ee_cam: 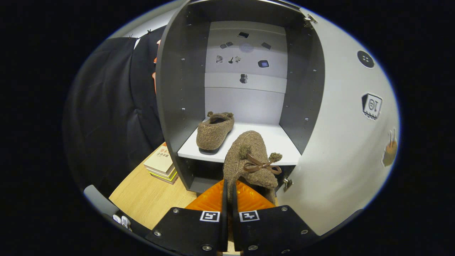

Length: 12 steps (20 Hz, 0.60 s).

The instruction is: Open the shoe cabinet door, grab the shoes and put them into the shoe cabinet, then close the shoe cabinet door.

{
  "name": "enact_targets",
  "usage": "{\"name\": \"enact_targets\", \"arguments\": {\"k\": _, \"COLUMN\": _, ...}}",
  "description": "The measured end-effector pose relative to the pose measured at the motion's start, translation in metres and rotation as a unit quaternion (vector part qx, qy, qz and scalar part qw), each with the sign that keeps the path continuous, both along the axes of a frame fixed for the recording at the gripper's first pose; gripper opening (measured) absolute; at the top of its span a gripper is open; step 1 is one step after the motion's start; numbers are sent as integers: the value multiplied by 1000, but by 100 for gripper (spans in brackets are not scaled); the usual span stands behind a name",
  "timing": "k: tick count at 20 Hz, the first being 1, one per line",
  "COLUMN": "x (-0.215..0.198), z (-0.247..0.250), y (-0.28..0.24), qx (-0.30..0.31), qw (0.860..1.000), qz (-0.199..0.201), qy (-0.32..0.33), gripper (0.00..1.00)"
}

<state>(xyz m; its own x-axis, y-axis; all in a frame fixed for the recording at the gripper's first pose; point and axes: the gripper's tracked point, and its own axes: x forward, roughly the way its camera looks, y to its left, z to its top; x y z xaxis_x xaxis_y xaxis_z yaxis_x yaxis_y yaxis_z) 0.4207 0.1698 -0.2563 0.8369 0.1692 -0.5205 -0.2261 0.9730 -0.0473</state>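
Note:
The shoe cabinet [177,106] stands open just ahead, grey walls around a white shelf [280,142]. Its white door [344,135] is swung wide to the right. One brown fuzzy slipper [215,131] lies on the shelf's left half, heel toward me. My gripper [229,193] is shut on the second brown slipper [249,160], pinching its edge between both fingers. That slipper has a brown bow and pompoms and hangs tilted at the shelf's front edge, its far end over the shelf.
A stack of books [161,164] lies on the wooden tabletop [149,199] left of the cabinet's base. Black cloth hangs behind them. The cabinet's back panel carries small dark stickers. A lower compartment sits under the shelf.

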Motion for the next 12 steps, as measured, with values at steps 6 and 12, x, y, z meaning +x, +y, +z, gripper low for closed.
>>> {"name": "enact_targets", "arguments": {"k": 6, "x": 63, "z": 5, "y": 1, "qx": 13, "qw": 1000, "qz": 2, "qy": 2, "gripper": 6}}
{"name": "enact_targets", "arguments": {"k": 12, "x": 123, "z": 17, "y": -5, "qx": 1, "qw": 1000, "qz": 10, "qy": -11, "gripper": 6}}
